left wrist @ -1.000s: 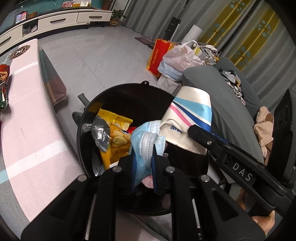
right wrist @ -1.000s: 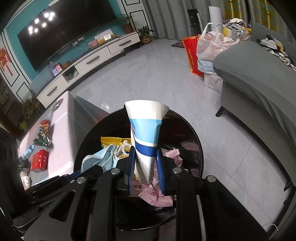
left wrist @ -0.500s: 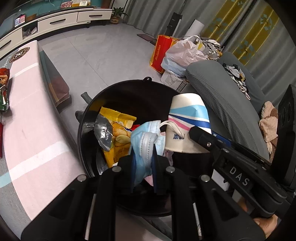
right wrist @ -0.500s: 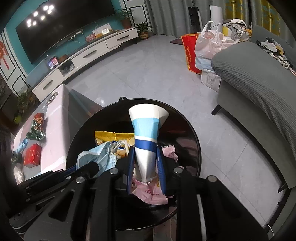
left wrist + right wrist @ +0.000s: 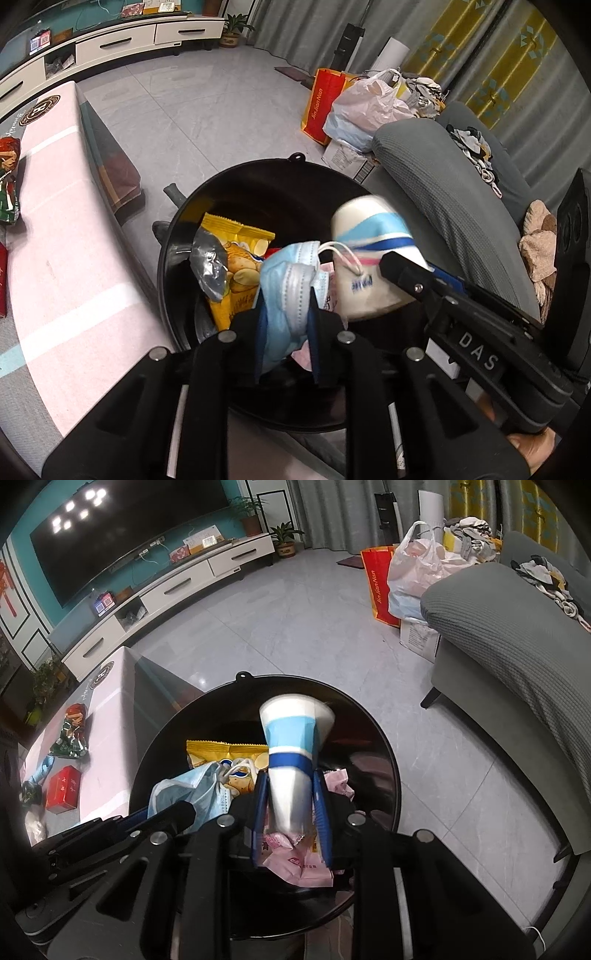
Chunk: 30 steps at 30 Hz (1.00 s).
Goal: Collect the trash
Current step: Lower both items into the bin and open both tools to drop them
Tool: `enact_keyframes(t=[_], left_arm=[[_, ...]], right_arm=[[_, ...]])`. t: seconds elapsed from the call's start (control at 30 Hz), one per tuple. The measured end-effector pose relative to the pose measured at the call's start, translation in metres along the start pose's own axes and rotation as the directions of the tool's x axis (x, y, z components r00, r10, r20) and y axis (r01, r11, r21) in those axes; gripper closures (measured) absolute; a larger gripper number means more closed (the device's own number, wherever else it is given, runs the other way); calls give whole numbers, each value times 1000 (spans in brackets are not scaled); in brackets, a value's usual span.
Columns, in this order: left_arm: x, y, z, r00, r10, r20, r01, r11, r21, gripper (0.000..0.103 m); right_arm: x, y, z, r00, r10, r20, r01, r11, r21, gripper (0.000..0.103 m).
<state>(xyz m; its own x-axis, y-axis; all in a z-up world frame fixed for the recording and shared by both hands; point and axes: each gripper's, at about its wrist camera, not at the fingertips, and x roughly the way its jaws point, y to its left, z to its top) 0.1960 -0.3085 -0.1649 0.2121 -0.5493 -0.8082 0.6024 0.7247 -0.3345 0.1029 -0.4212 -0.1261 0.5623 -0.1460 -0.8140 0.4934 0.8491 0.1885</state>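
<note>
Both claws are hovering over the open black bin (image 5: 173,258), each carrying a piece of trash. The left claw (image 5: 284,325) is easing its jaws apart with the blue mask (image 5: 288,280) between them; the mask is hanging over the bin's middle, beside the yellow chip bag (image 5: 236,273) already inside. The right claw (image 5: 290,812) is clenched on the paper cup (image 5: 291,746), whose wide mouth is pointing away from the camera, above the pink wrappers (image 5: 295,860) in the bin. To finish this drop well, the left claw should keep opening fully while staying over the bin's centre, since the mask's ear loops (image 5: 343,254) look likely to snag on a finger or the cup. The cup should probably be released only after tilting clear of the rim. More trash is lying on the bench (image 5: 107,709).
</note>
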Motion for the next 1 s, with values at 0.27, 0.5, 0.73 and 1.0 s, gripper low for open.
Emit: enact_keyframes(t=[0.27,0.5,0.73,1.0], left_arm=[[-1,2,-2,1000,-2,1,2,1000,-6,76],[-2,1,0,1000,-7,6,7,1000,-5,66],[-15,0,0,998,-33,46,33,999,-2,48],[-62,8,-10,984,-6,178,11,999,-31,14]], right_arm=[[1,-3,0,1000,-2,-3,2,1000,7,76],[-3,-4,-1,1000,-8,7,8,1000,12,74],[-10,-13,2,1000,-6,30,5,999,51,69],[-28,-15,7,992,47,114,-58,994,96,51]])
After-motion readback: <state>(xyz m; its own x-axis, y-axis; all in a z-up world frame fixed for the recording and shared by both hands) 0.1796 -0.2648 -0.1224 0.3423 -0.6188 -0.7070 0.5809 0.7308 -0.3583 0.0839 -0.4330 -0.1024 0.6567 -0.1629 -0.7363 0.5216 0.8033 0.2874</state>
